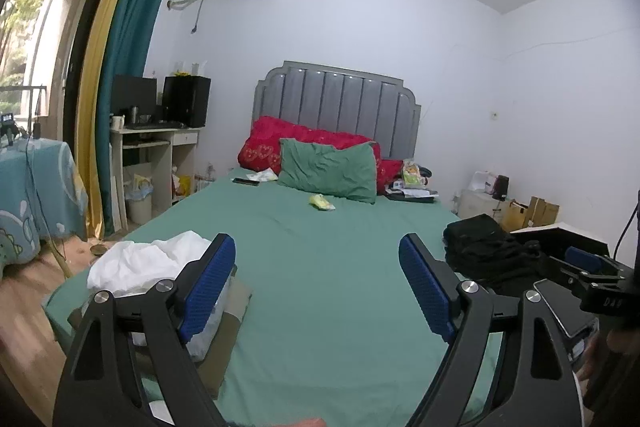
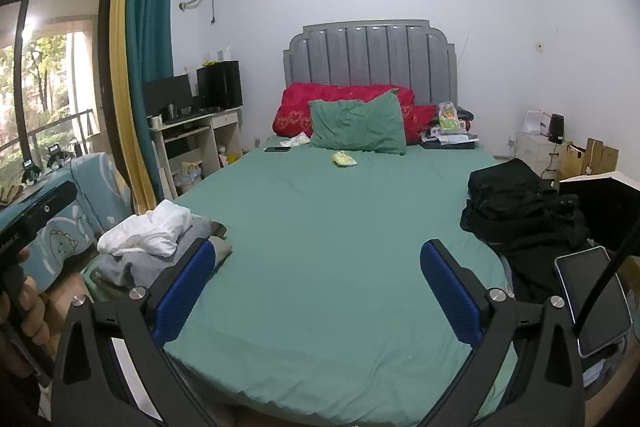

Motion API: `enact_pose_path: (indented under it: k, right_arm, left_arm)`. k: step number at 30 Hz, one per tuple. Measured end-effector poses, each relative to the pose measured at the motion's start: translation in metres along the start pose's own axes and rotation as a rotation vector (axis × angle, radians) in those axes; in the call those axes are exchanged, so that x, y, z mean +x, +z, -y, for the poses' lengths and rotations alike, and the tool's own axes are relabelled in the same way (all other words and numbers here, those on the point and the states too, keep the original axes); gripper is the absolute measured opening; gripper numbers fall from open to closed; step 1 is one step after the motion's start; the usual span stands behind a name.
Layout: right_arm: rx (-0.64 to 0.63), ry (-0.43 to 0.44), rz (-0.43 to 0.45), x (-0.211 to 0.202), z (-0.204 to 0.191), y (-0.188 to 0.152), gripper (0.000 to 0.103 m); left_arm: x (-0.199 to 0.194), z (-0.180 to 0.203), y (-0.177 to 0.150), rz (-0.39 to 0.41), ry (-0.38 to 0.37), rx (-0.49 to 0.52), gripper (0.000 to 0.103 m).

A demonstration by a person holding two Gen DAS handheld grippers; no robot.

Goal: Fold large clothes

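Note:
A green-sheeted bed (image 1: 320,259) fills both views. A pile of white and grey clothes (image 1: 148,259) lies on its near left corner; it also shows in the right wrist view (image 2: 148,239). A heap of black clothes (image 1: 484,247) lies on the right edge, also in the right wrist view (image 2: 516,207). My left gripper (image 1: 318,287) is open and empty above the bed's near end, just right of the white pile. My right gripper (image 2: 318,287) is open and empty over the bed's foot, between the two piles.
A green pillow (image 2: 356,125), a red quilt (image 2: 296,107) and small items lie at the headboard. A phone (image 2: 592,299) sits on a mount at right. A desk (image 2: 192,131) and curtains (image 2: 140,67) stand left; boxes (image 2: 596,155) stand right.

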State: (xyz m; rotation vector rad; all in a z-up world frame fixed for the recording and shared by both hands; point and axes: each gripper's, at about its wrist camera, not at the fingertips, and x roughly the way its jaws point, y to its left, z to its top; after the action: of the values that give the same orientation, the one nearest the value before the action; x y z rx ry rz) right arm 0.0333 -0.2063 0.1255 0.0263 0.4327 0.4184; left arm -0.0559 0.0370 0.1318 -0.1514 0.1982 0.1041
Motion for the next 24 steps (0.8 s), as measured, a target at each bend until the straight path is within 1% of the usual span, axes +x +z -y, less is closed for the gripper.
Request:
enact_pose_path:
  k: [15, 24]
  right_arm:
    - [-0.002, 0.001, -0.013, 0.002, -0.001, -0.001, 0.101]
    - [-0.003, 0.003, -0.014, 0.002, -0.001, 0.0, 0.101]
  left_arm:
    - [0.006, -0.006, -0.011, -0.017, -0.014, -0.007, 0.086]
    - [0.006, -0.007, -0.012, -0.016, -0.014, -0.005, 0.086]
